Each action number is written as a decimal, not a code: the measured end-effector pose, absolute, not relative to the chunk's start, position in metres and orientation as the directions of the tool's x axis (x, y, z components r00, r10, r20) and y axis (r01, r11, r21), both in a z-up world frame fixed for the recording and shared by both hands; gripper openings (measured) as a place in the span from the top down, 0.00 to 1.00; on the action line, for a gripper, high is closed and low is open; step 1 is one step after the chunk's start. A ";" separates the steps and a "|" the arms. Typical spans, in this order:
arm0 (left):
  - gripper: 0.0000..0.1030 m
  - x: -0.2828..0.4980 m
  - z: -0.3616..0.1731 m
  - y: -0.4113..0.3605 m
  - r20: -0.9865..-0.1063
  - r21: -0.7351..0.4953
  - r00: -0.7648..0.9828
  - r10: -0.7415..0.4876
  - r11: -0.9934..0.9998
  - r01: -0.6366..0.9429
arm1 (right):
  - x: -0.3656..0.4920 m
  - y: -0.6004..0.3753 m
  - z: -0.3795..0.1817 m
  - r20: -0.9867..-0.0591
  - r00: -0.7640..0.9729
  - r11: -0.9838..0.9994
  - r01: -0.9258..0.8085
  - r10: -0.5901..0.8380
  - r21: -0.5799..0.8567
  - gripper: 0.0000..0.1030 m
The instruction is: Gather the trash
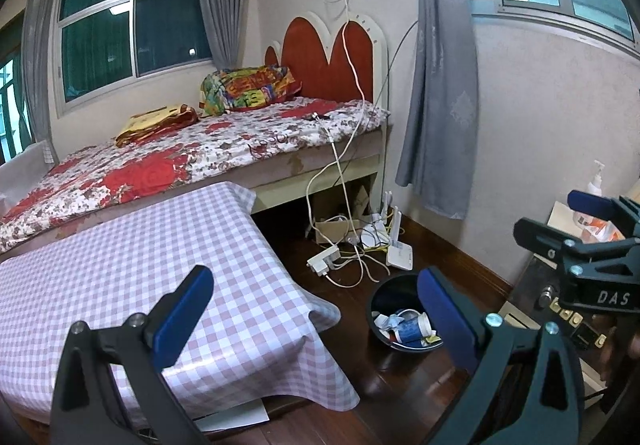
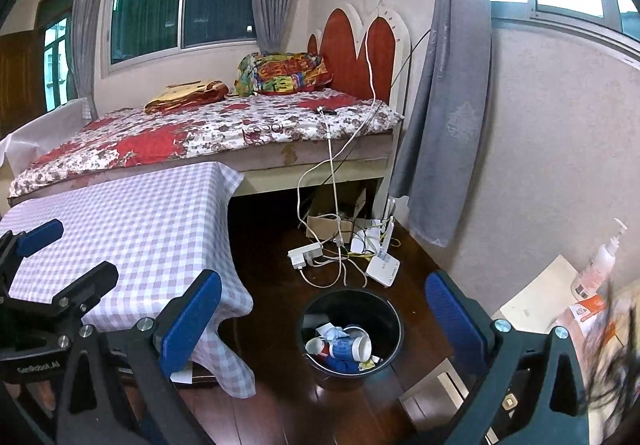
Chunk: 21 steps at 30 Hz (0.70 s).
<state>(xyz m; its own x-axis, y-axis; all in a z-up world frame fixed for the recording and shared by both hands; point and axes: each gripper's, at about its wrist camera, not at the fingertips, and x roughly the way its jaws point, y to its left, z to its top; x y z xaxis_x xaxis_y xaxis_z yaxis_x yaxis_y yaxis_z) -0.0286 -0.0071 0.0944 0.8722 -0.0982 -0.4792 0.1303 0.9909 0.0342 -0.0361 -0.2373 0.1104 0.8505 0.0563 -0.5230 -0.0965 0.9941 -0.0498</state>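
A black waste bin (image 2: pixel 384 309) stands on the dark wood floor; it holds a blue-and-white paper cup (image 2: pixel 350 348) and crumpled wrappers. The same waste bin (image 1: pixel 384 295) shows low right of centre in the left wrist view, partly behind a blue pad. My left gripper (image 1: pixel 316 315) is open and empty, held above the checked table's corner. My right gripper (image 2: pixel 324 319) is open and empty too, hovering over the bin. The right gripper (image 1: pixel 576 229) appears at the right edge of the left wrist view, the left gripper (image 2: pixel 60 257) at the left edge of the right wrist view.
A table in a pink-checked cloth (image 2: pixel 132 229) stands left of the bin, before a floral bed (image 2: pixel 224 125). Power strip, cables and a white router (image 2: pixel 382 267) lie on the floor beyond the bin. A low cabinet with a pump bottle (image 2: pixel 598 265) is at right.
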 end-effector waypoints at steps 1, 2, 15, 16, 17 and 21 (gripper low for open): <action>0.01 -0.029 0.095 -0.007 -0.478 0.033 0.872 -0.102 0.990 0.134 | -0.037 -0.238 0.110 -0.524 0.850 0.994 -0.096 0.057 -0.049 0.00; 0.01 -0.029 0.095 -0.008 -0.478 0.034 0.873 -0.102 0.990 0.135 | -0.037 -0.238 0.110 -0.524 0.850 0.994 -0.095 0.056 -0.049 0.00; 0.01 -0.029 0.091 -0.012 -0.492 0.037 0.865 -0.100 0.990 0.136 | -0.039 -0.235 0.108 -0.522 0.851 0.993 -0.104 0.059 -0.058 0.00; 0.01 -0.030 0.091 -0.011 -0.492 0.037 0.865 -0.100 0.990 0.135 | -0.039 -0.235 0.107 -0.523 0.850 0.993 -0.104 0.059 -0.058 0.00; 0.01 -0.029 0.091 -0.011 -0.492 0.035 0.865 -0.101 0.990 0.136 | -0.039 -0.234 0.107 -0.524 0.849 0.993 -0.104 0.058 -0.059 0.00; 0.01 -0.030 0.091 -0.012 -0.495 0.032 0.863 -0.102 0.990 0.136 | -0.038 -0.233 0.107 -0.525 0.849 0.993 -0.105 0.059 -0.057 0.00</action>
<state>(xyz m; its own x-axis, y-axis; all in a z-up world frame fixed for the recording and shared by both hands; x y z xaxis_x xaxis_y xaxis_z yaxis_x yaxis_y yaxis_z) -0.0295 -0.0117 0.0911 0.8627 -0.1021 -0.4953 0.1358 0.9902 0.0324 -0.0378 -0.2332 0.1069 0.8491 0.0593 -0.5249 -0.1046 0.9929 -0.0571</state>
